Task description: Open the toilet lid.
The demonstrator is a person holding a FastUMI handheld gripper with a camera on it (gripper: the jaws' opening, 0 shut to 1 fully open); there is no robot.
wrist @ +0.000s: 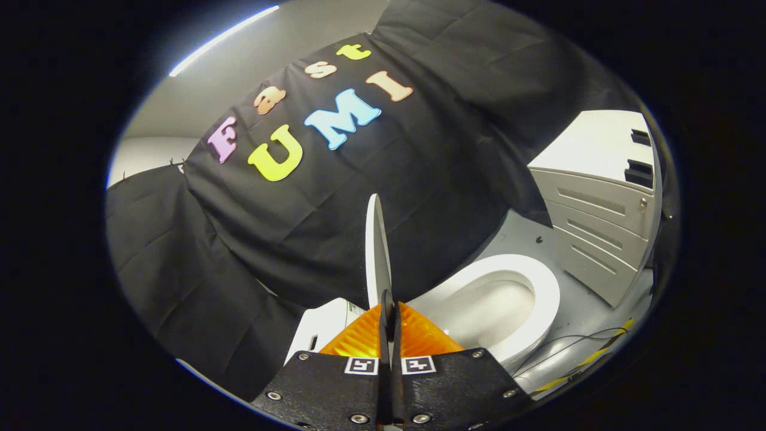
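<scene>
The white toilet lid (376,251) stands raised and edge-on, running straight up from between my fingers. My gripper (389,317) is shut on the lid's thin edge, with one finger on either side of it. To the right of the fingers lies the white toilet seat (541,299) around the open bowl (491,308). The white tank (323,326) sits just left of the fingers, behind the lid's base.
A white drawer cabinet (598,209) stands beyond the bowl at the right. Black cloth (269,239) hangs as the wall behind the toilet. Thin cables and a yellow strip (589,356) lie on the grey floor beside the bowl.
</scene>
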